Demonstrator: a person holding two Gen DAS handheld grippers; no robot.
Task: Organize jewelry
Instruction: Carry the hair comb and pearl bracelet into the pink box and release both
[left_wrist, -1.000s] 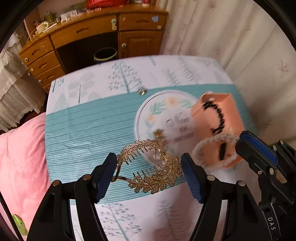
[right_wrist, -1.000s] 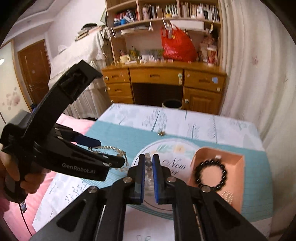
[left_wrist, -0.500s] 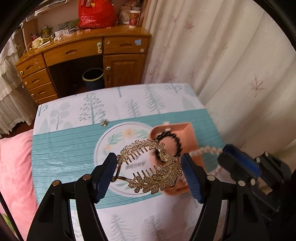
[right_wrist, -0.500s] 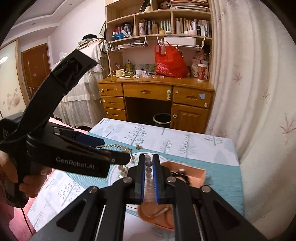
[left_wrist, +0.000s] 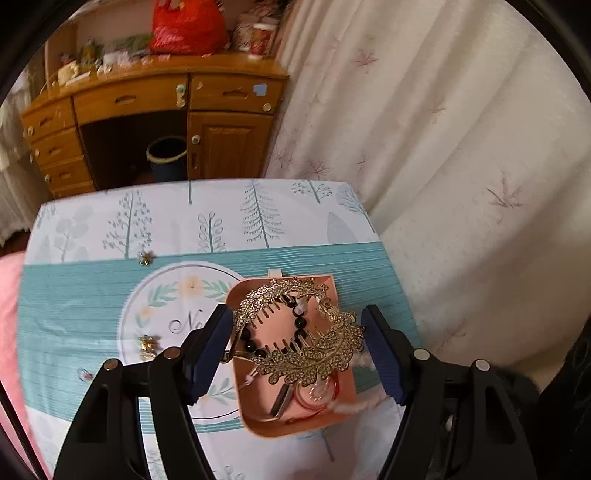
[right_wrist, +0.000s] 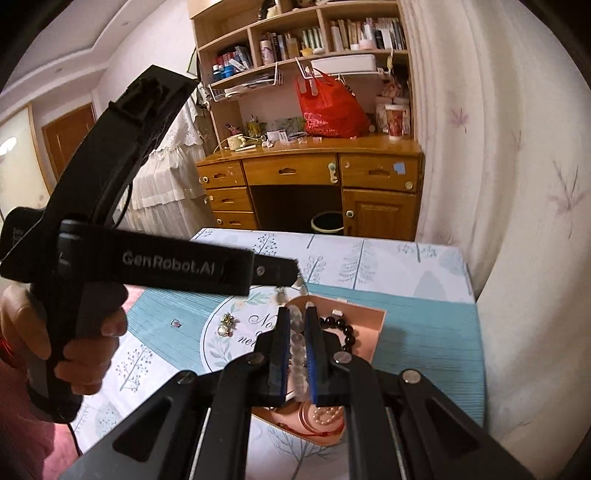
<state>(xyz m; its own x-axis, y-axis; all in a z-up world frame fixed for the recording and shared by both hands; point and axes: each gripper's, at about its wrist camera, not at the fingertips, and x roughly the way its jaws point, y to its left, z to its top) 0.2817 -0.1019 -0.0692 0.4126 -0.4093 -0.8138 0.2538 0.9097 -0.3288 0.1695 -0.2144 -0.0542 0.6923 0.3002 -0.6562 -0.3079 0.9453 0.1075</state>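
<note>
My left gripper pinches a gilt hair comb by its two ends: an oval wreath of stamped, glittering leaves with rows of teeth pointing inward. It hangs low in the middle of the left wrist view, over a shallow salmon-pink tray with rounded corners. In the tray, glossy black beads show through the comb's open centre, and a thin coppery ring lies nearer the bottom.

My right gripper has its blue ribbed pads pressed almost together on a strand of cloudy pearl beads, at the centre of the right wrist view, above the same tray.

The tray rests on a tablecloth of teal stripes and pale printed trees. On it, left of the tray, lie two small gold trinkets and.

In the right view my left gripper's black body, gripped by a hand, fills the left half and hides the table behind it. Beyond stand a wooden desk and a crumpled red bag.
</note>
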